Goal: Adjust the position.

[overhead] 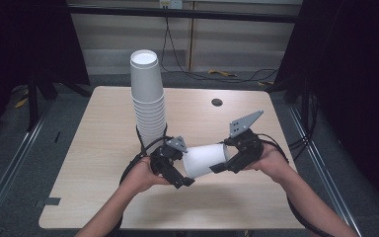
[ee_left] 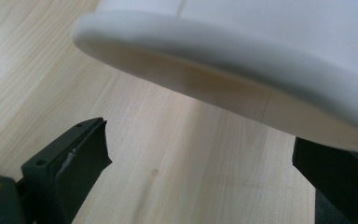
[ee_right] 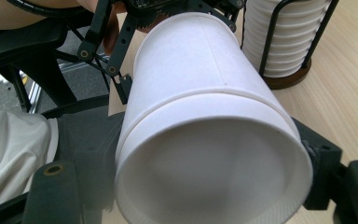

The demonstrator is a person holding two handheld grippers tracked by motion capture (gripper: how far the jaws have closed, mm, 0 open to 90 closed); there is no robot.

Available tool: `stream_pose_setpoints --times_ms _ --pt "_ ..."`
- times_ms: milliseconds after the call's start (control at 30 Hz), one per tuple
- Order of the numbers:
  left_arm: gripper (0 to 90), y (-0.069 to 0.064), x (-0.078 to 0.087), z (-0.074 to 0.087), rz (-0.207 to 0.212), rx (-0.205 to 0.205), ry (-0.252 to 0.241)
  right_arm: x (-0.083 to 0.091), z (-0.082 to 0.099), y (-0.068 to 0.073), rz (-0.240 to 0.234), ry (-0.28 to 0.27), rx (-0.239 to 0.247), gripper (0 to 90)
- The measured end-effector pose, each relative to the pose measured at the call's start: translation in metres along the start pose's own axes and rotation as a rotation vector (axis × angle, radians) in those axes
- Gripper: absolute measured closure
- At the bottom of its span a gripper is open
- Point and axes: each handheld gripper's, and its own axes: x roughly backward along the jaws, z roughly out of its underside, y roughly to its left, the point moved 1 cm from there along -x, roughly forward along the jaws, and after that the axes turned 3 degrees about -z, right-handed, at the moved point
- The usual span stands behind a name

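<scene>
A white paper cup (overhead: 205,159) lies on its side in the air, low over the table, between my two grippers. My right gripper (overhead: 219,165) is shut on its wide end; in the right gripper view the cup (ee_right: 205,93) sits between the right gripper's (ee_right: 205,186) two black jaws, mouth toward the camera. A ring line around the cup suggests two nested cups. My left gripper (overhead: 183,173) is at the narrow end. In the left gripper view the left gripper (ee_left: 200,142) stands open, its jaws wide apart, and the cup's end (ee_left: 261,46) hangs just above them.
A tall stack of white cups (overhead: 148,98) stands in a black wire holder with a round wooden base (ee_right: 289,79) just behind the left hand. The light wooden table (overhead: 103,148) has a cable hole (overhead: 217,102) at the back. Dark floor rails flank it.
</scene>
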Motion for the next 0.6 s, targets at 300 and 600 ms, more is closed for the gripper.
stream_pose_setpoints --times_ms 300,600 --pt "2.6 0.0 -0.001 -0.0013 -0.007 -0.012 -0.028 -0.0023 0.0015 -0.002 -0.013 -0.003 -0.008 24.6" --pt "3.8 -0.0002 -0.0003 -0.0014 -0.012 -0.033 -0.041 -0.0027 0.0008 -0.0022 -0.012 -0.002 -0.003 24.6"
